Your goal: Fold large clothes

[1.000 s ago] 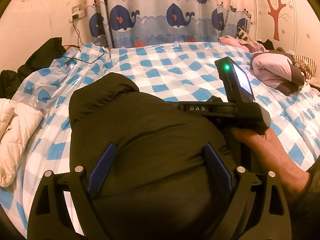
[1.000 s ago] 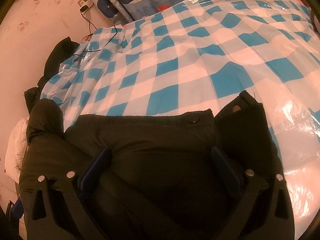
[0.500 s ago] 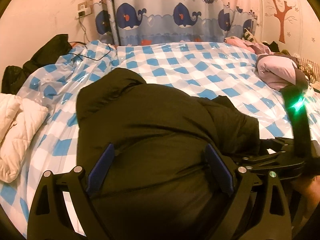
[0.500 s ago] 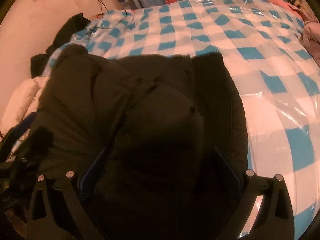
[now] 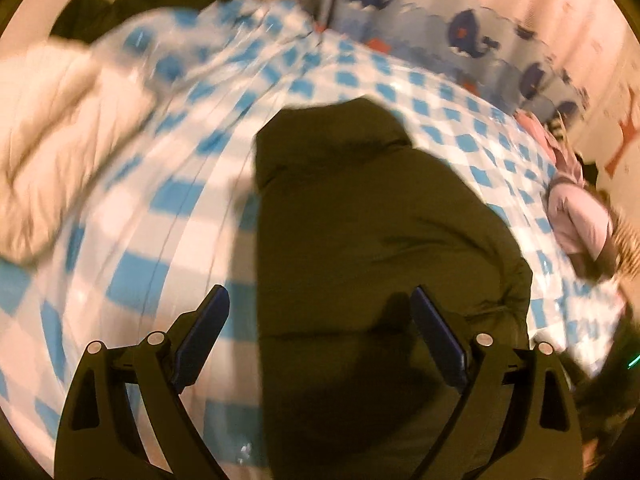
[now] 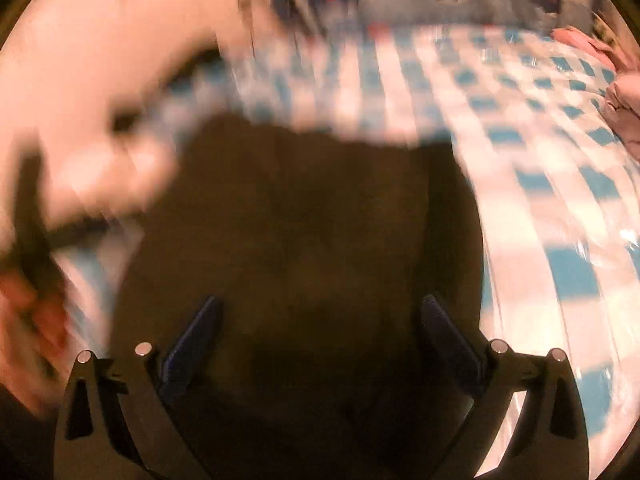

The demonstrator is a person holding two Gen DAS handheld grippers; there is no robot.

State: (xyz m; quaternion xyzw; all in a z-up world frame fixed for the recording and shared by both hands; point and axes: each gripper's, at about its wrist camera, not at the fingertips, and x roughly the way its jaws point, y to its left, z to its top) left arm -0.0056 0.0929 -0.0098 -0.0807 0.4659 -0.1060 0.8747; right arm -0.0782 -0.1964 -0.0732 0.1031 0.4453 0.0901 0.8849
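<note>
Left hand-held gripper (image 5: 320, 316): jaws wide apart, holding nothing; dark padded jacket (image 5: 372, 248) lies just ahead and between the fingers.
Right hand-held gripper (image 6: 320, 320): jaws spread, empty; jacket fills the view directly in front.
Change: a second ago the right gripper sat low over the jacket's snap-button hem; now both views are lifted back and motion-blurred.
Jacket: compact bundle on the checked plastic bed cover (image 5: 168, 196).
Left of it: white quilted garment (image 5: 52, 128).
Reading: fold likely placed; tidying or the next garment probably follows.
</note>
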